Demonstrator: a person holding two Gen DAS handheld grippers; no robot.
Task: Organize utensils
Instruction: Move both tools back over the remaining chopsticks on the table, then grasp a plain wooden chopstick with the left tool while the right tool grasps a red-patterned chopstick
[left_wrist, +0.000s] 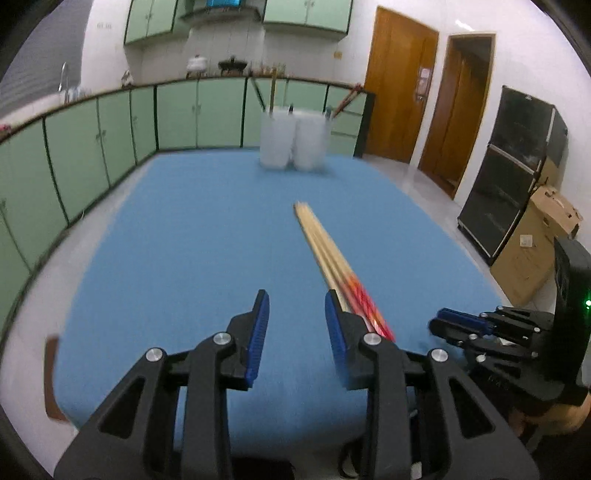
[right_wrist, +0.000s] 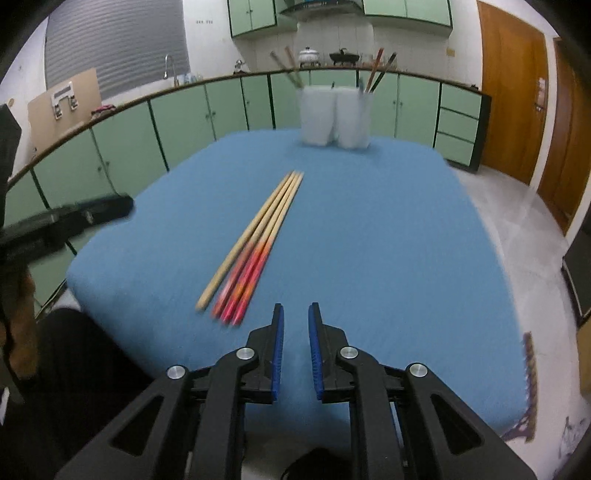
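The desk (right_wrist: 388, 236) is big and has a blue cloth over it, and it fills most of both views. It sits in a kitchen, with a long row of green cupboards (right_wrist: 184, 122) along the back and left, brown doors (left_wrist: 402, 85) on the right, and a dark cabinet (left_wrist: 513, 166) with a cardboard box (left_wrist: 535, 243) beside it on the floor. At the far end of the desk stand two white cups (right_wrist: 334, 116), touching side by side, and a few sticks already poke out of them. I think the cups are where the utensils go, so they sit far back to leave room in front. Four chopsticks (right_wrist: 255, 243) lie flat in the middle of the desk, close together, with their thin ends aimed at the cups. Three have red and orange ends and one is plain wood. They look laid out so they are easy to pick up. The left gripper (left_wrist: 297, 325) has its fingers apart with nothing between them, and the chopsticks run just past its right finger. The right gripper (right_wrist: 295, 328) has its fingers only a little apart, also empty, and the chopsticks lie just to its left.
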